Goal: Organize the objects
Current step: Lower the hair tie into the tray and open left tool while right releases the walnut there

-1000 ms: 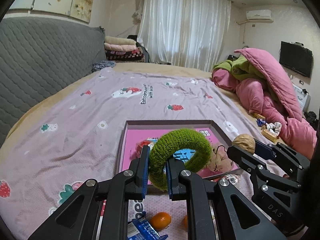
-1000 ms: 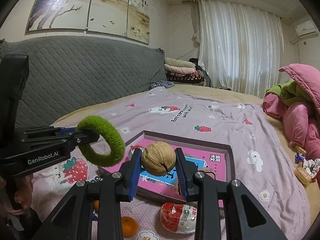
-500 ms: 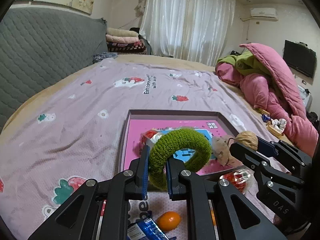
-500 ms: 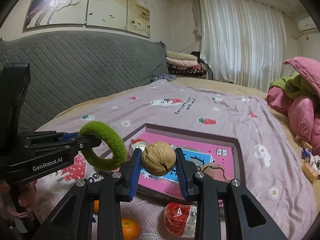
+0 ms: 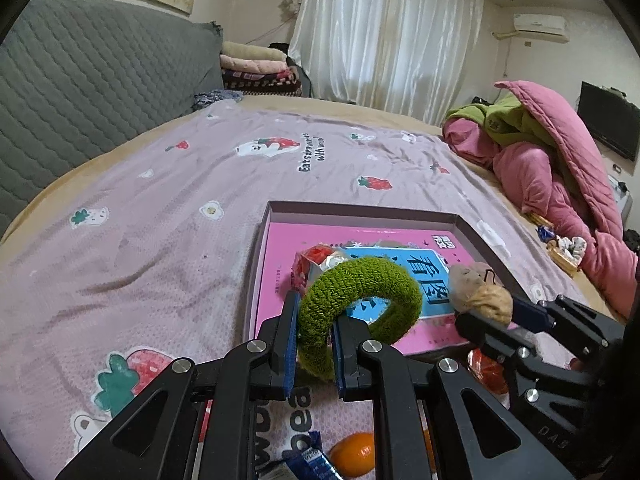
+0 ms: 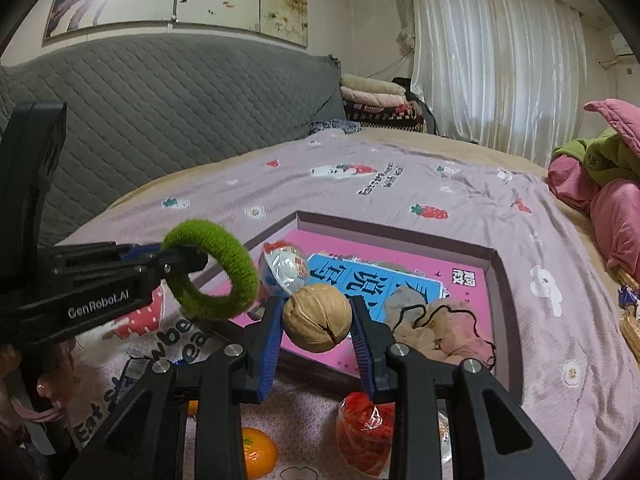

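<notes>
My left gripper [image 5: 314, 340] is shut on a green fuzzy hair tie [image 5: 360, 300] and holds it above the near left corner of a shallow pink box [image 5: 260, 256]; the hair tie also shows in the right wrist view [image 6: 212, 270]. My right gripper [image 6: 318, 320] is shut on a walnut [image 6: 318, 318] above the box's [image 6: 496, 296] near edge; the walnut shows in the left wrist view [image 5: 492, 303]. In the box lie a wrapped red-and-white snack [image 6: 282, 268] and a beige tangle of fabric with black string [image 6: 432, 324].
On the strawberry-print sheet [image 5: 160, 240] in front of the box lie an orange [image 6: 256, 454], a red wrapped snack [image 6: 364, 428] and a blue packet [image 5: 312, 464]. A pink quilt [image 5: 560, 168] is heaped at the right. A grey headboard [image 6: 180, 92] stands at the left.
Both grippers have moved forward and down towards the box, each still holding its object. The box and its contents look larger and nearer.
</notes>
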`<state>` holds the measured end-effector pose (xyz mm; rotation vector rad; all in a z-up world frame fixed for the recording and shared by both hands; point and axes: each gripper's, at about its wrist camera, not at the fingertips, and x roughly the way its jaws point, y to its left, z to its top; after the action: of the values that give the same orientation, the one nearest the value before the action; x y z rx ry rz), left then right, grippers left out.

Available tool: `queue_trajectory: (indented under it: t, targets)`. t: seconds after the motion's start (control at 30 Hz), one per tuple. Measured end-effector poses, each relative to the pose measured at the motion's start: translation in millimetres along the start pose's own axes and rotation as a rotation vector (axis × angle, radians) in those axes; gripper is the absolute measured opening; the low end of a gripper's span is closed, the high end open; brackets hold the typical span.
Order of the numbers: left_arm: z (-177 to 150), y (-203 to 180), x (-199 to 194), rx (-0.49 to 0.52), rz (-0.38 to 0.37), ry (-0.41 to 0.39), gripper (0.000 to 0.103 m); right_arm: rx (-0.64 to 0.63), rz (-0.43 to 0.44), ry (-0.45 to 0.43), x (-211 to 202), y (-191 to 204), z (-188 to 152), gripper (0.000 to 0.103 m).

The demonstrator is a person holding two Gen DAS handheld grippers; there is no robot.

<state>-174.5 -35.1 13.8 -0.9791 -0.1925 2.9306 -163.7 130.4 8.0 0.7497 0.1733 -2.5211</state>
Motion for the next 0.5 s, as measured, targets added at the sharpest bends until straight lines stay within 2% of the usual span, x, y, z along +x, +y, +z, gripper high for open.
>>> queue_trajectory:
  t: [0.3, 0.5]
  targets:
    - [1, -2, 21, 0.02, 0.005, 0.008, 0.015, -0.003, 0.011, 0.041, 21, -1, -1, 0.034]
    - [-3, -2, 35, 0.027, 0.018, 0.026, 0.015, 0.005, 0.018, 0.098, 38, -3, -5, 0.034]
